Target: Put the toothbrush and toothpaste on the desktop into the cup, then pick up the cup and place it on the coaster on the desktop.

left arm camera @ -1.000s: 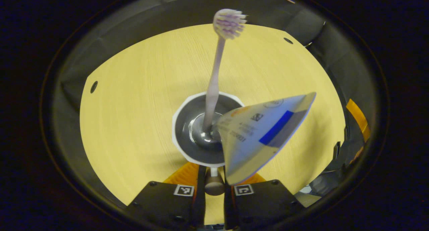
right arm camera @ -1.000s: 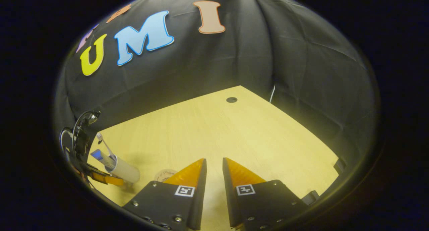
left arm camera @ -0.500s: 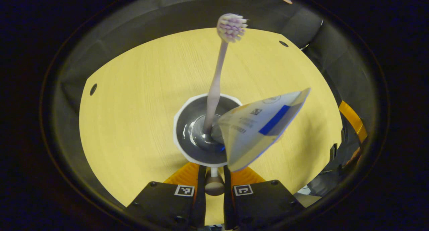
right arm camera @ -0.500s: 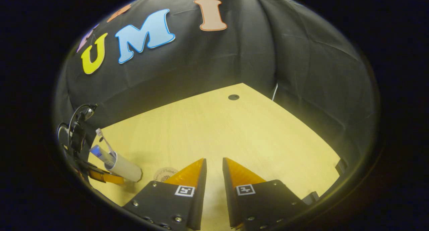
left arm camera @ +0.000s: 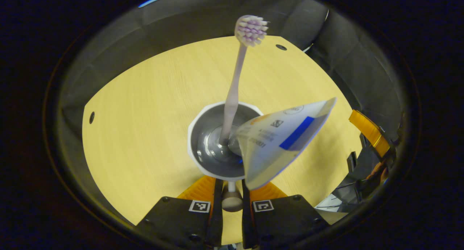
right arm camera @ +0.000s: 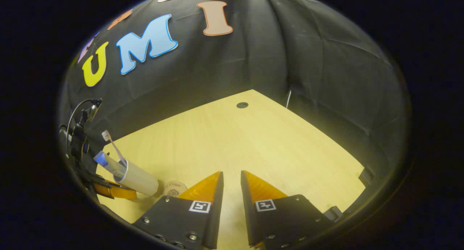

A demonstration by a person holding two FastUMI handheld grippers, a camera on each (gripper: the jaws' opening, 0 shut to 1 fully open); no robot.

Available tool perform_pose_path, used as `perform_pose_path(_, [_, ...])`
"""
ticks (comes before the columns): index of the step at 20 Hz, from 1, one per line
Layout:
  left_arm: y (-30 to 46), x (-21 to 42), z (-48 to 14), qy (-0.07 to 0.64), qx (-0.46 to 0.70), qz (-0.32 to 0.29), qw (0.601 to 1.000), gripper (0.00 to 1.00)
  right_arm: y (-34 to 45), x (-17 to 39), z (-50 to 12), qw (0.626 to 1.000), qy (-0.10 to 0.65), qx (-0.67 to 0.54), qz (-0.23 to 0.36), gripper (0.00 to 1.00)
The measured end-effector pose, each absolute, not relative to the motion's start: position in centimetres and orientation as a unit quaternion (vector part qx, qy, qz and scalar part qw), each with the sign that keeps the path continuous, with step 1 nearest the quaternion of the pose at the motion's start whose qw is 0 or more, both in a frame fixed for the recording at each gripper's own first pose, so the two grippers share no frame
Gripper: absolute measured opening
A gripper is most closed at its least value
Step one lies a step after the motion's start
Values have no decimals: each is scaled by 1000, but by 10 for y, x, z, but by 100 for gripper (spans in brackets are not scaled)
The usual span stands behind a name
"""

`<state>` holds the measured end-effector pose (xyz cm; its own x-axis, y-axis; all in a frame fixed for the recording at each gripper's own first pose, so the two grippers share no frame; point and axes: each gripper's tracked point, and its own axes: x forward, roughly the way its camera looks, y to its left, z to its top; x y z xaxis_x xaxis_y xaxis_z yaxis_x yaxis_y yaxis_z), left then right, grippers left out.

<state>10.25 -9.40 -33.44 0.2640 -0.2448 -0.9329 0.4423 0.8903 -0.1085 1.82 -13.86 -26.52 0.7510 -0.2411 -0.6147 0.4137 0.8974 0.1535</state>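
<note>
The left gripper [left arm camera: 231, 186] pinches the cup [left arm camera: 221, 144] by its near wall, with the toothbrush [left arm camera: 235, 83] leaning toward twelve o'clock and the toothpaste [left arm camera: 282, 137] toward two. In the right gripper view the cup [right arm camera: 136, 177] hangs tilted, and the coaster [right arm camera: 174, 188] lies on the desktop [right arm camera: 253, 141] just beside it at four o'clock. The right gripper [right arm camera: 232, 179], slightly parted and empty, hovers beyond the coaster.

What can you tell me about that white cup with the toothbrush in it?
The cup is a tall, plain white tumbler with a faceted rim and a dark, glossy inside. A pale toothbrush and a toothpaste tube stand in it, leaning out over the rim. The left hand-held gripper clamps its wall near the rim, carrying it tilted above the wooden desktop, beside the round coaster.
</note>
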Motion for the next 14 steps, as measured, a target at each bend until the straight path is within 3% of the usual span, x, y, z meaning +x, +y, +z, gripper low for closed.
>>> perform_pose_path(14, [-130,100,-364,567,128,-236,779,28,-178,-18,-281,910,311,169,-215,30])
